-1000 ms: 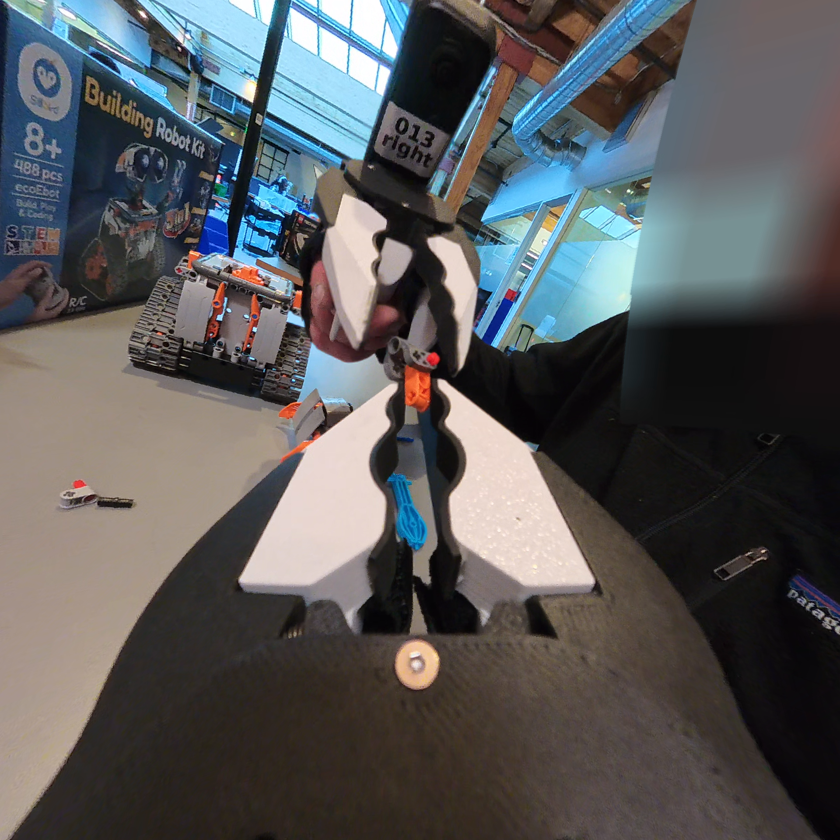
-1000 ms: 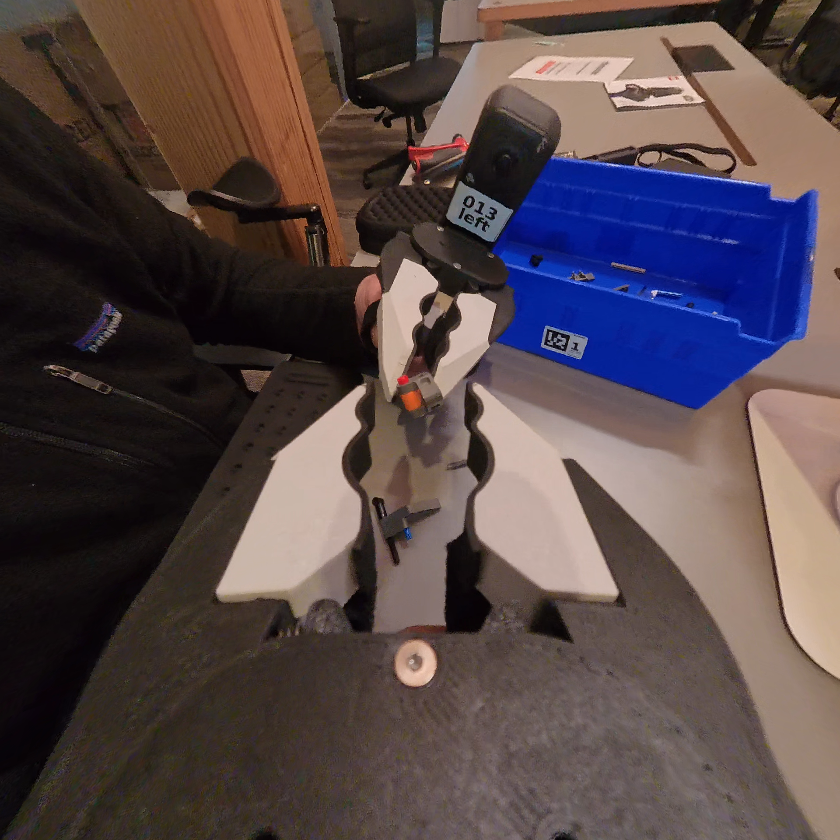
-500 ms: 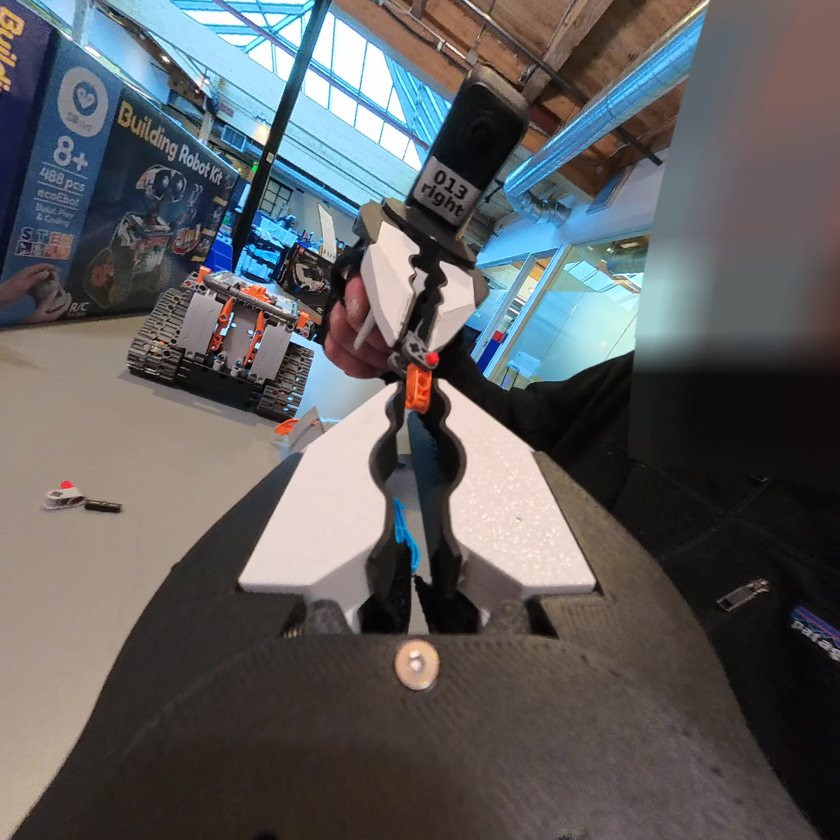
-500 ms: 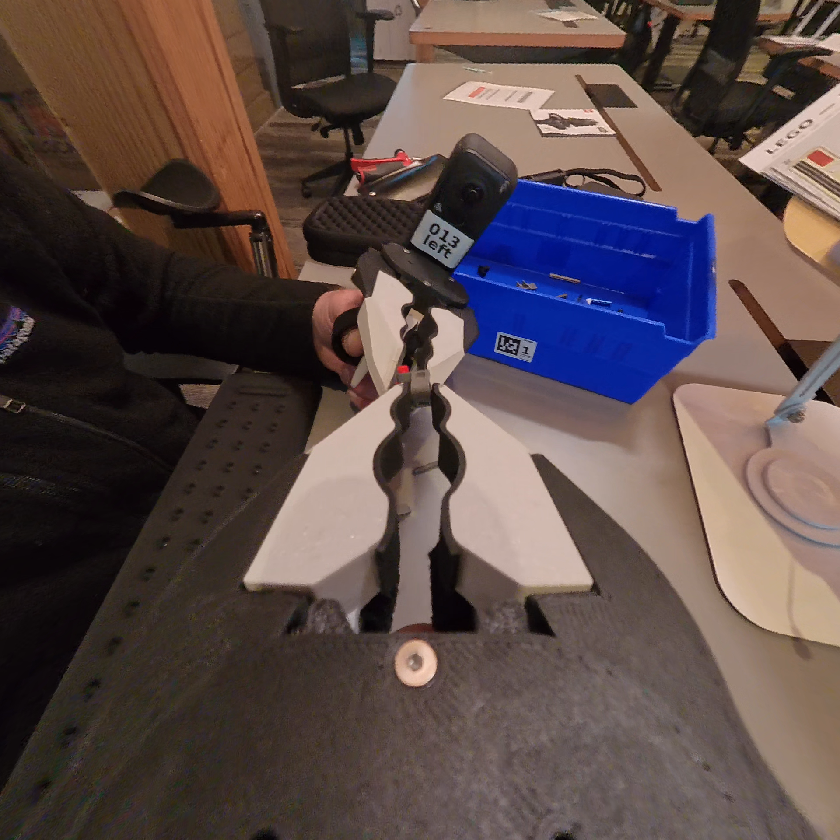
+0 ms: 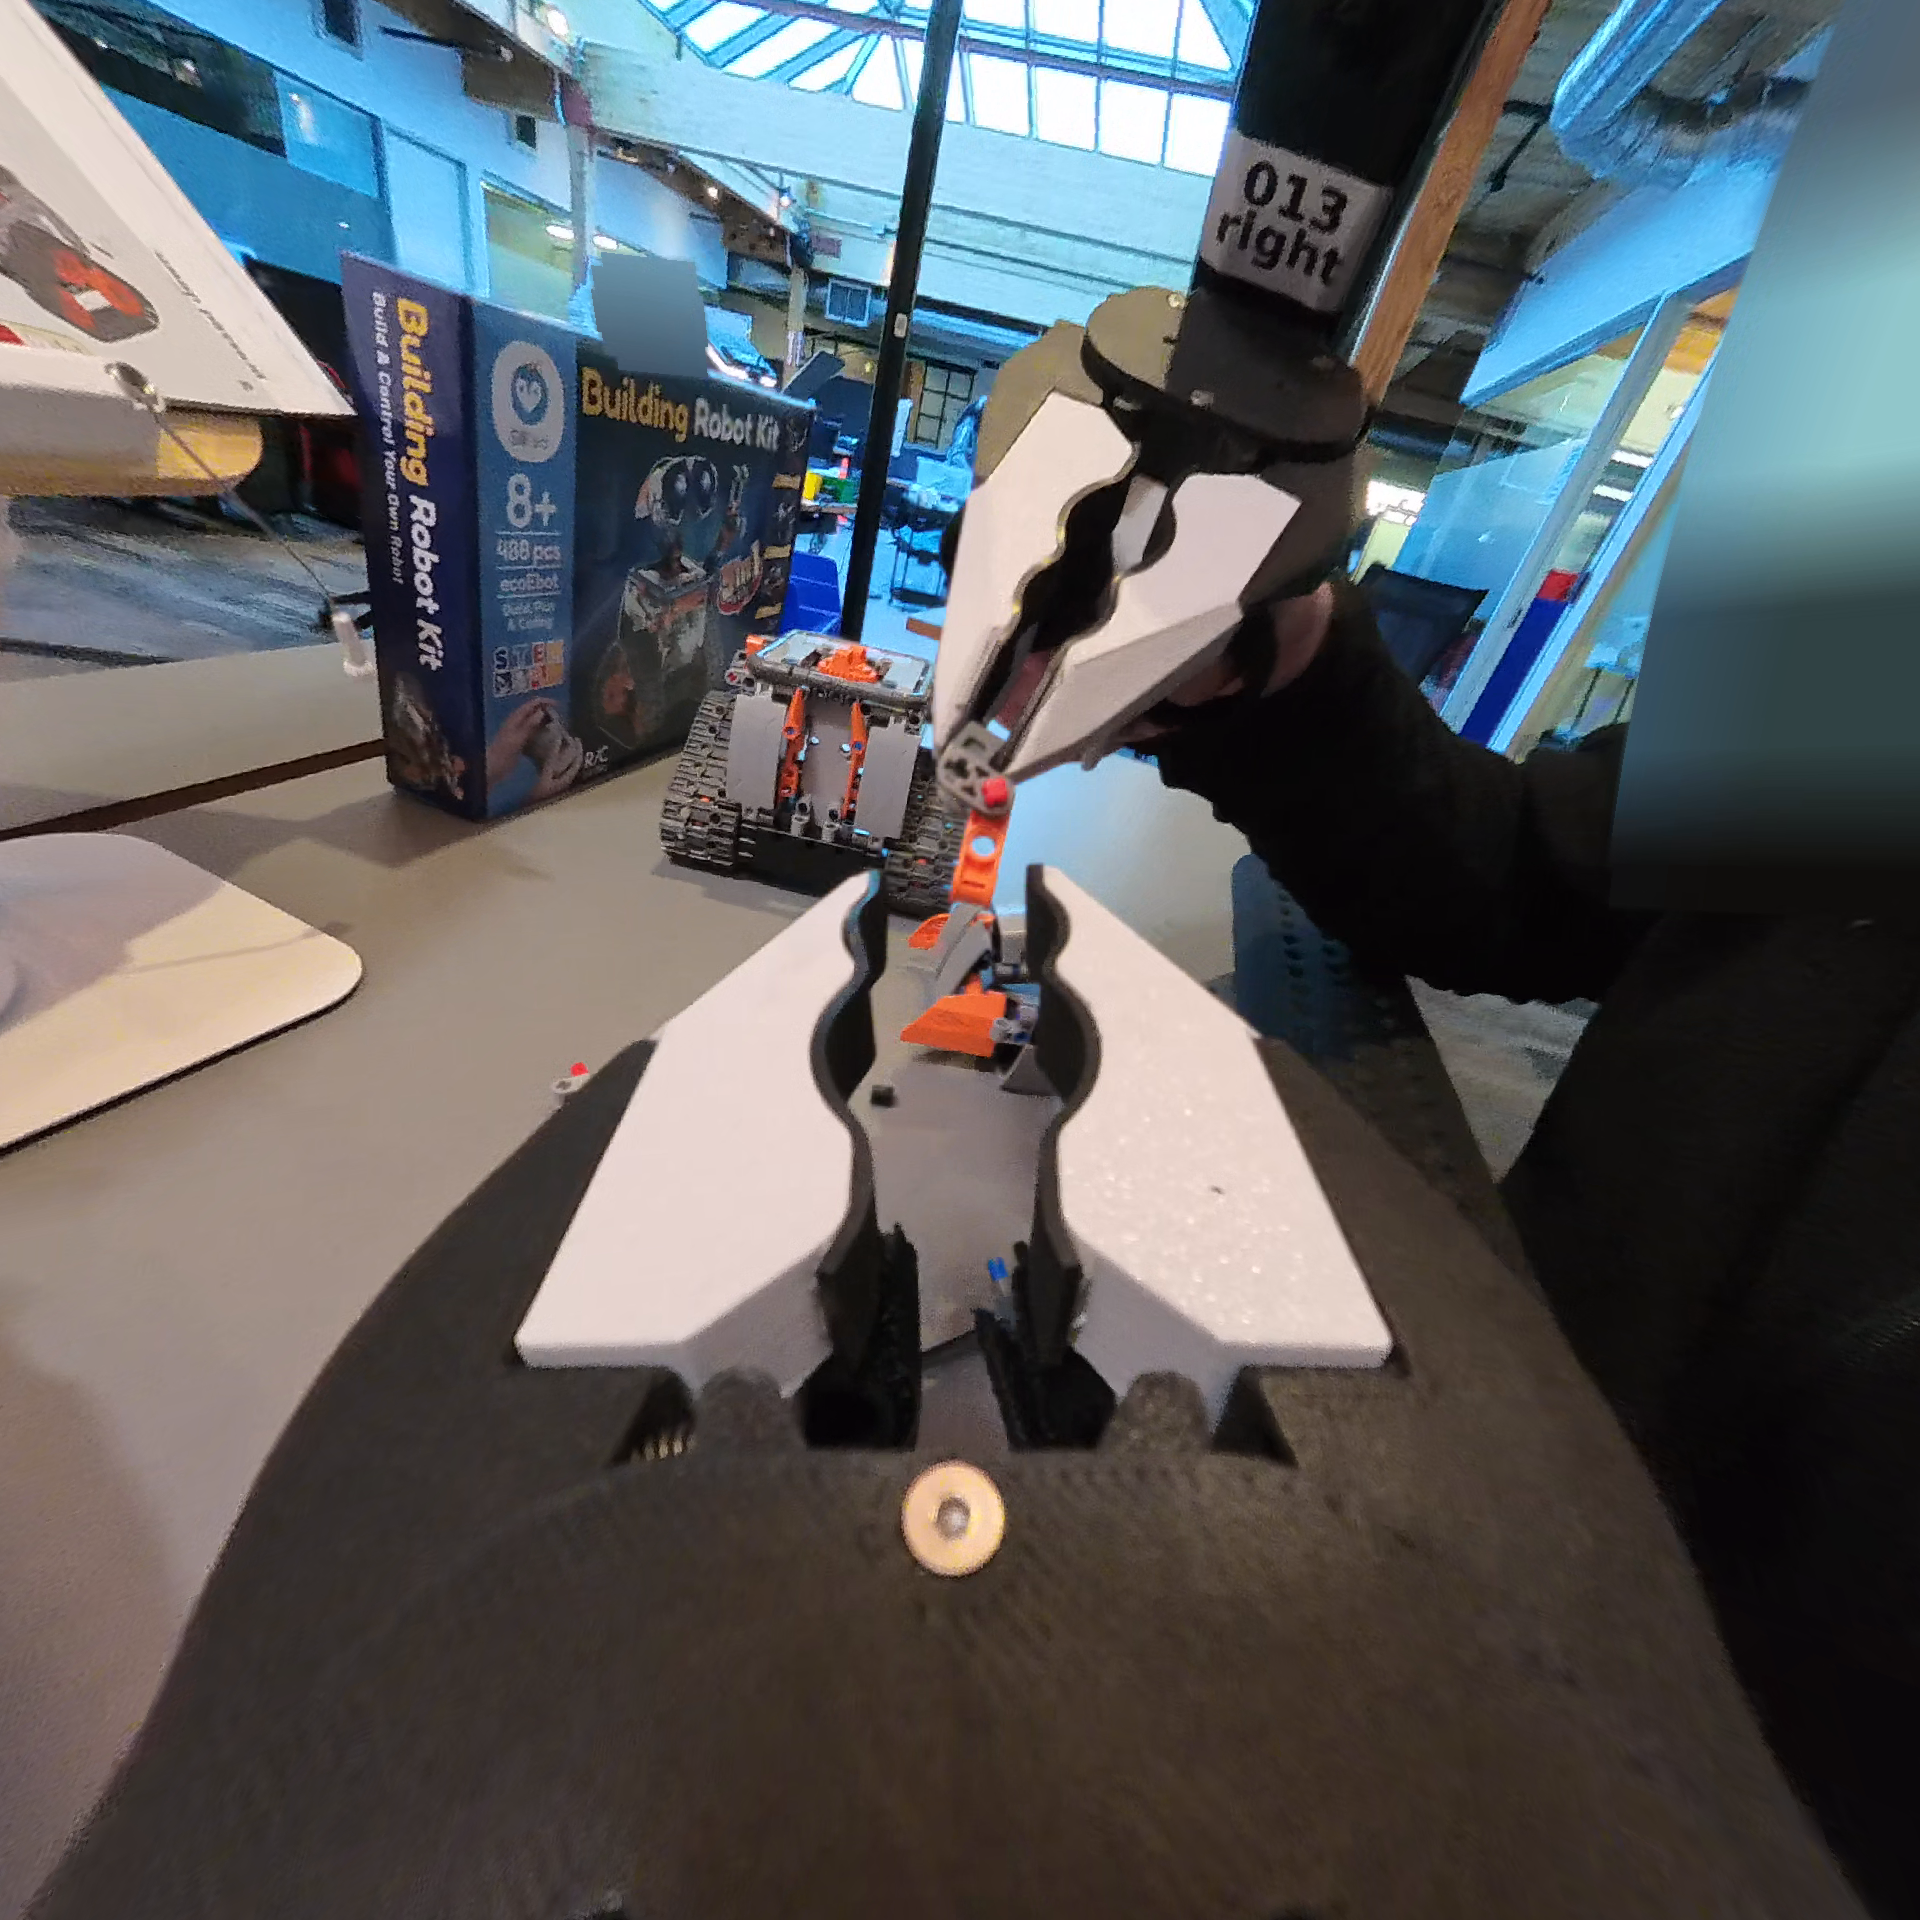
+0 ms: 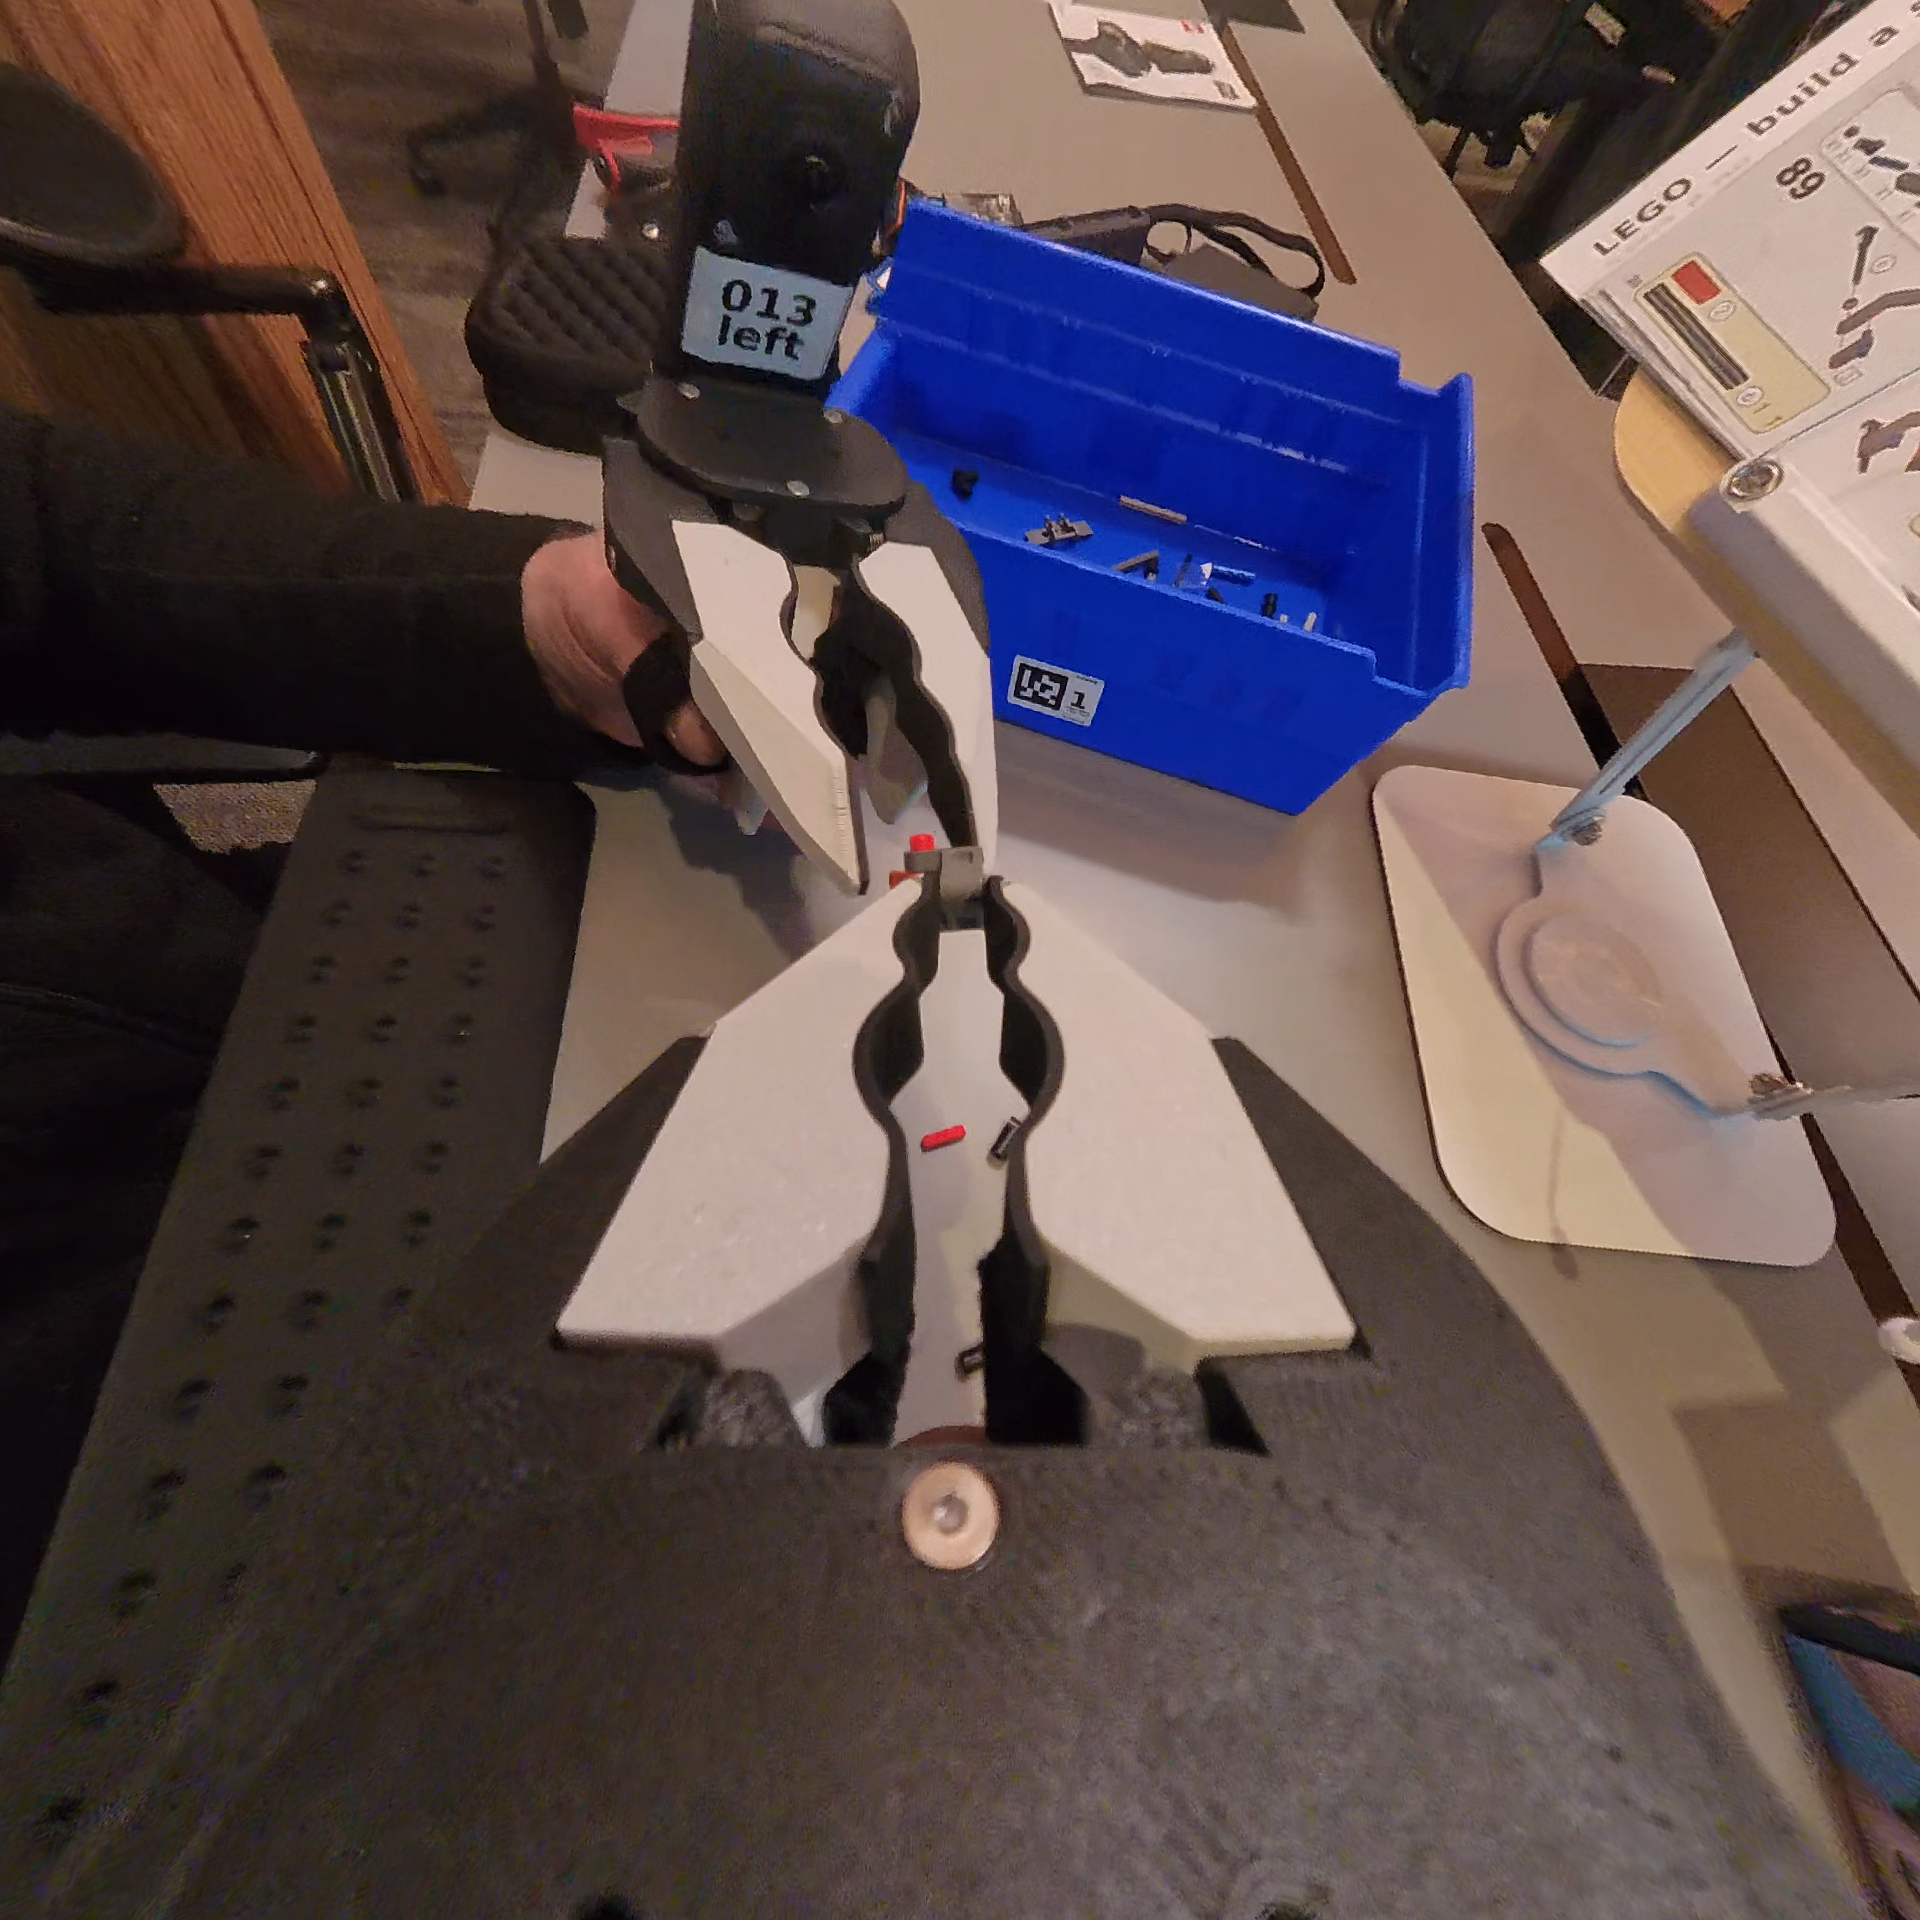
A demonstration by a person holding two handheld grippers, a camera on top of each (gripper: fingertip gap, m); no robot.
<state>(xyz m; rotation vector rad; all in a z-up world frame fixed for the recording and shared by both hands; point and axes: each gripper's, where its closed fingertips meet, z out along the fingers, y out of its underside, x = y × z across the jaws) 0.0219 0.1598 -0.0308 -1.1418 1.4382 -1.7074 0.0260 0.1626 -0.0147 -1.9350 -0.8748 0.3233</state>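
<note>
The left gripper (image 5: 951, 894) stands with its jaws spread and nothing between them, over a grey table (image 5: 436, 997). Between its fingers, on the table, lies an orange and grey brick assembly (image 5: 966, 1013). Just beyond, the right gripper (image 6: 951, 899) pinches a small grey connector piece (image 6: 951, 868) with a red pin and an orange beam (image 5: 975, 857) hanging below. Farther off, a tracked toy vehicle (image 5: 810, 758) stands before a kit box (image 5: 540, 540). A blue bin (image 6: 1195, 499) sits far right in the right wrist view.
</note>
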